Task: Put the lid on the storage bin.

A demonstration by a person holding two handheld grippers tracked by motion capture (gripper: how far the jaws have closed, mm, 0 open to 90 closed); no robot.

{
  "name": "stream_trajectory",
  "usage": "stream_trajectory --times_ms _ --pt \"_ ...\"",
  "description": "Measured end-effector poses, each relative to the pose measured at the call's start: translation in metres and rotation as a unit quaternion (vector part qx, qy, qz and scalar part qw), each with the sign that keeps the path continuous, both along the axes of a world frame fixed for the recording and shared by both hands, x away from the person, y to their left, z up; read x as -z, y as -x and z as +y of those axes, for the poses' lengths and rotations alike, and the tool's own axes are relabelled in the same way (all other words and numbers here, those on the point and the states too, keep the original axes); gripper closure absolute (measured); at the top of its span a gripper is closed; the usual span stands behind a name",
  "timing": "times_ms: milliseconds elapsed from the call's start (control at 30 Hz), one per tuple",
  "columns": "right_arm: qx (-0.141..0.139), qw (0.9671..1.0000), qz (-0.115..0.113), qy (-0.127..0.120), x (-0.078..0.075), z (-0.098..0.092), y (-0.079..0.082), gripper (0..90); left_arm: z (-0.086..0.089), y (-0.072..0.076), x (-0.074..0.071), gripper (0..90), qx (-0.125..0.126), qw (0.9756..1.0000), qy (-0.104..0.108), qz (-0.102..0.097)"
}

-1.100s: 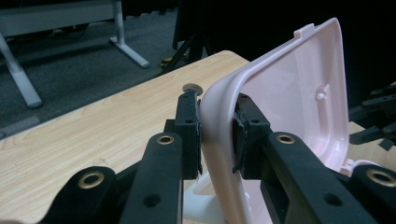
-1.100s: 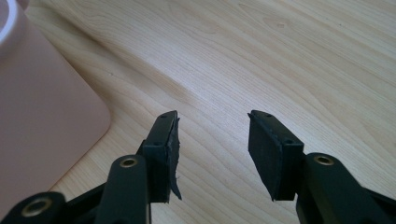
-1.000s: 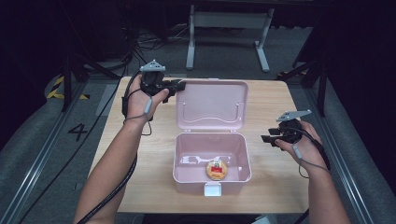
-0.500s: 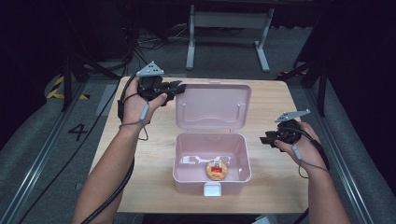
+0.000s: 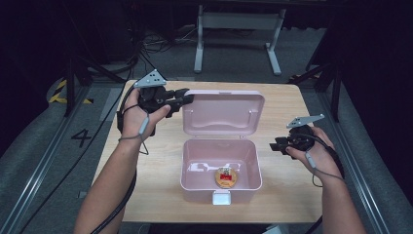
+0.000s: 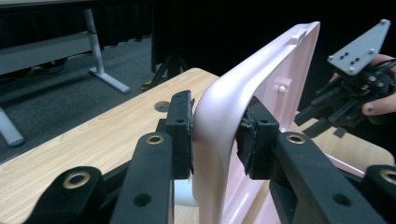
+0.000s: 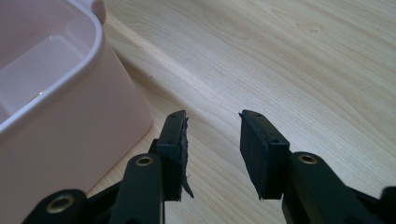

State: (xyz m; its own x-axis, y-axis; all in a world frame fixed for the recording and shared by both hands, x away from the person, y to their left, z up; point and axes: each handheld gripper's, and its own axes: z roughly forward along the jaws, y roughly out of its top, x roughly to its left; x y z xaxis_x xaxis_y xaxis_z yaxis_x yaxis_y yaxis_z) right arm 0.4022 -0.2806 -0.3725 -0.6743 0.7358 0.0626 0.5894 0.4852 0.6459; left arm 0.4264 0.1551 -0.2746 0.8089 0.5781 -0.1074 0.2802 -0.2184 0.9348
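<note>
A pink plastic box (image 5: 195,165) stands open on the wooden table, with its lid (image 5: 224,114) raised behind it. Inside lie a round brown item topped with red (image 5: 226,176) and a pale white piece (image 5: 204,167). My left gripper (image 5: 186,97) is at the lid's upper left corner. In the left gripper view the left gripper (image 6: 215,135) is shut on the lid's rim (image 6: 261,70), a pad pressed against each side. My right gripper (image 5: 275,145) hovers to the right of the box. It stands open over bare wood (image 7: 212,149), with the box wall (image 7: 56,116) just to its left.
A white latch (image 5: 221,197) sticks out of the box's front wall. The table's right edge (image 5: 316,161) is close behind the right hand. Dark floor, cables and a metal stand (image 5: 234,24) lie beyond the table's far edge.
My right gripper has edged left toward the box. My left hand has sunk slightly while staying at the lid's corner. The lid has hardly moved.
</note>
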Motion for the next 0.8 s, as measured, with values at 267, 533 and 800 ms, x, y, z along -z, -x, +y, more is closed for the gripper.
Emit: stream_trajectory --times_ms 267,533,800 --pt "-0.007 1.0 -0.003 -0.003 -0.003 0.001 0.002 62.1 0.001 0.009 0.005 68.3 0.017 0.9998 -0.004 0.009" --pt "-0.013 0.9999 -0.001 -0.002 -0.005 0.001 0.003 62.0 0.003 0.025 0.007 67.0 0.029 0.9994 -0.017 -0.006" --pt "-0.03 0.9993 -0.006 -0.021 -0.014 0.003 0.01 63.5 0.003 0.037 0.009 65.1 0.035 0.9989 -0.026 -0.018"
